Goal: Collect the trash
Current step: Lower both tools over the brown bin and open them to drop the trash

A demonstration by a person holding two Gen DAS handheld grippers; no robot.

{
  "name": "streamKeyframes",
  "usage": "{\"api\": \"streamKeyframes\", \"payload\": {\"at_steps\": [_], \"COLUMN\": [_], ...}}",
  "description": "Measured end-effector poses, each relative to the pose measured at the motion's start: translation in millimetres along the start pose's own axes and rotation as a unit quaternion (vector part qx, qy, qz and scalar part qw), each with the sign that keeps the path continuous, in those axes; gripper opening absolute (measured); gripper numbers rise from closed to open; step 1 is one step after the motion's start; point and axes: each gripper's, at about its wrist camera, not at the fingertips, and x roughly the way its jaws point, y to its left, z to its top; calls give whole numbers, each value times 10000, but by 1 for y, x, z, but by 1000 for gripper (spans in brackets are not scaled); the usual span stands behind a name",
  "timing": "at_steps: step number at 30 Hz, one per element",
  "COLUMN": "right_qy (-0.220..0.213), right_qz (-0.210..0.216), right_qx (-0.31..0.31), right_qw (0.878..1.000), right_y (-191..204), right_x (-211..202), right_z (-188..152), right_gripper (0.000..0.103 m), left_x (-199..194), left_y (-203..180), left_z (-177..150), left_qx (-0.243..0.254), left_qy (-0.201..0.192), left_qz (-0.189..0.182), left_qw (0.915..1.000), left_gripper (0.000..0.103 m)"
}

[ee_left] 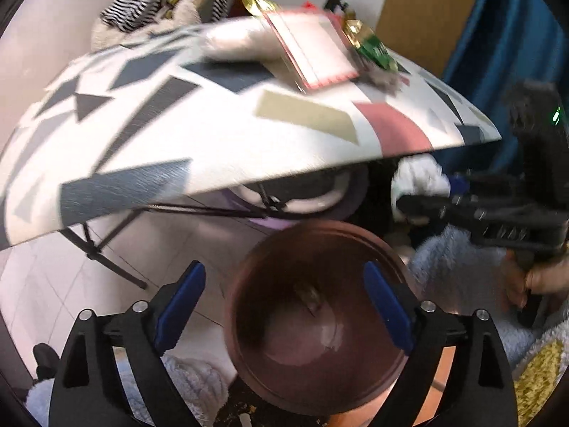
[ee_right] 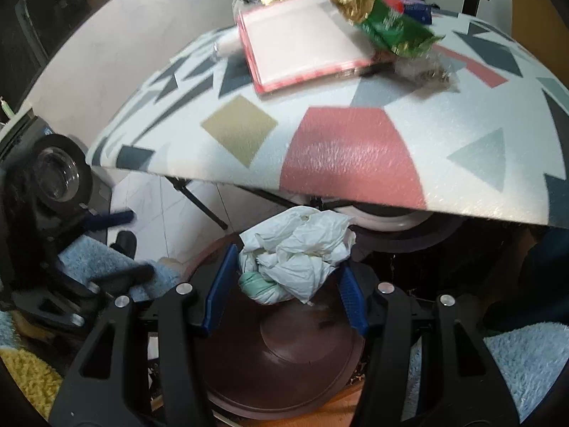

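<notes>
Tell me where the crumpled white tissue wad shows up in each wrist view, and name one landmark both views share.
Left wrist view: crumpled white tissue wad at right of centre, under the table edge, at the tip of the right tool.
Right wrist view: wad at lower centre, gripped between the right tool's blue fingers, above the brown bin.
Shared landmark: the pink-edged notepad on the patterned table.

Showing white on the table top (ee_right: 355, 82), patterned with navy, grey, khaki and pink shapes. Gleaming gold and green on the crinkled wrapper (ee_right: 387, 17). Framing the white card (ee_right: 302, 42) in pink. Glowing white with a mint patch on the crumpled tissue (ee_right: 298, 252). Looking reddish-brown all over the bin (ee_left: 313, 320). Wearing blue pads (ee_left: 181, 302) on black fingers.
</notes>
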Motion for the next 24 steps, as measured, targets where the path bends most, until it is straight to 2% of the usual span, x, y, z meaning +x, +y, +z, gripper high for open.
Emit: {"api": "streamKeyframes", "payload": {"at_steps": [6, 11, 18, 19, 21, 24], "right_qy": [349, 610, 829, 850, 854, 787], "right_qz": [-37, -60, -121, -122, -166, -223], "right_qx": [-291, -479, -503, -494, -478, -458], "right_qw": [9990, 9970, 9952, 9951, 9951, 9956], "right_y": [10, 17, 19, 19, 20, 20], "right_x": [21, 36, 48, 49, 52, 51], "right_z": [-4, -9, -12, -13, -12, -13], "right_gripper": [56, 56, 58, 61, 84, 96], "left_x": [-12, -13, -12, -12, -11, -12], "left_y": [19, 36, 43, 43, 42, 43], "left_z": [1, 0, -2, -3, -3, -4], "left_qx": [-416, -826, -994, -991, -990, -1025], "left_qy": [-284, -309, -293, -287, -269, -279], "left_qz": [341, 500, 572, 581, 583, 543], "left_qw": [9981, 9948, 9930, 9930, 9930, 9929], "left_gripper": [92, 92, 92, 92, 92, 92]}}
